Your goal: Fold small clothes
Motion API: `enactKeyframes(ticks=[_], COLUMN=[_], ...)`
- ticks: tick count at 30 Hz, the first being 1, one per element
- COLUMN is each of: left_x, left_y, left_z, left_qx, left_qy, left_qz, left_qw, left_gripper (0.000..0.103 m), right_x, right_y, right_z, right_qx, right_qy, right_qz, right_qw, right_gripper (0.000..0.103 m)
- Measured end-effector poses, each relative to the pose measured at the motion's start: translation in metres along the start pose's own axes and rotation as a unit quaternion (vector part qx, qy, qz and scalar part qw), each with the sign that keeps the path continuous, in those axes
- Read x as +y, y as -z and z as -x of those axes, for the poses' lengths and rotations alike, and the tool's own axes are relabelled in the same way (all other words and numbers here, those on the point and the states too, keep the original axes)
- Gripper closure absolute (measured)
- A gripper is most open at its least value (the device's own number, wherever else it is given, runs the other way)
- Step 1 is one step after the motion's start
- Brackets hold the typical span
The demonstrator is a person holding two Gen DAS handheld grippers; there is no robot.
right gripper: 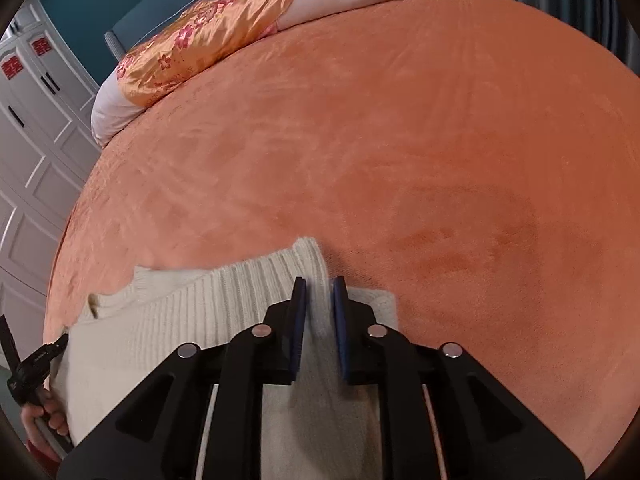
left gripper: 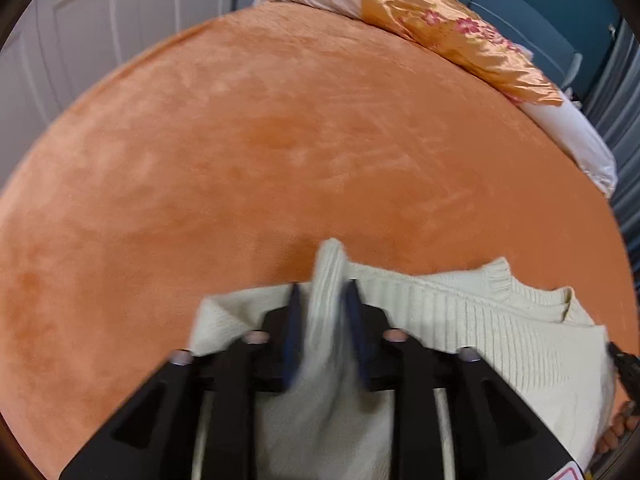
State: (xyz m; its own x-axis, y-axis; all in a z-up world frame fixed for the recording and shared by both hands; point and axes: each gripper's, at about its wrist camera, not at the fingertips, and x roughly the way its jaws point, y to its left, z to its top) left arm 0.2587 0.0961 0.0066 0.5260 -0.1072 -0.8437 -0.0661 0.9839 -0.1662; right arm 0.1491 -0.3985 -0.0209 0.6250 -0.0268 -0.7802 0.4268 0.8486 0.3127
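In the left wrist view, a raised fold of the cream knit sweater (left gripper: 460, 312) is pinched between the jaws of the left gripper (left gripper: 323, 292), the blue pads pressing it from both sides. In the right wrist view, the jaws of the right gripper (right gripper: 319, 286) are likewise closed on a bunched edge of the same sweater (right gripper: 168, 320), near its ribbed cuff.

From the jaws outward, the sweater is spread low in both frames: toward the lower right in the left view, toward the lower left in the right view. Its long axis runs across between the two grippers, so each hand is nearest its own end. The ribbed neckline is seen about midway along the far edge.

The sweater lies on the orange bed cover (left gripper: 280, 140), which fills the middle of both frames. A rolled floral quilt (left gripper: 448, 28) is lying along the upper edge. No containers are in view.
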Motion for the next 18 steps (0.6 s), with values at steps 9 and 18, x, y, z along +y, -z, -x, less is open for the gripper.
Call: enactKeyframes(ticks=[9,18], left_x=[-0.057,-0.073], left_y=[0.071,0.153], left_z=[0.104,0.089], left_qx=[-0.038,0.012], left_qy=[0.038,0.021], left_qz=[-0.113,-0.143], left_qw=[0.9922,0.9894], left_gripper=[0.069,0.067], right_x=[0.164,0.164], right_y=[0.142,0.218], right_z=[0.089,0.087], right_qx=[-0.007,0.048], right_qy=[-0.132,-0.121], right_qz=[0.27,0.301], right_qw=[0.954,0.945], right_gripper=[0.088,0.091])
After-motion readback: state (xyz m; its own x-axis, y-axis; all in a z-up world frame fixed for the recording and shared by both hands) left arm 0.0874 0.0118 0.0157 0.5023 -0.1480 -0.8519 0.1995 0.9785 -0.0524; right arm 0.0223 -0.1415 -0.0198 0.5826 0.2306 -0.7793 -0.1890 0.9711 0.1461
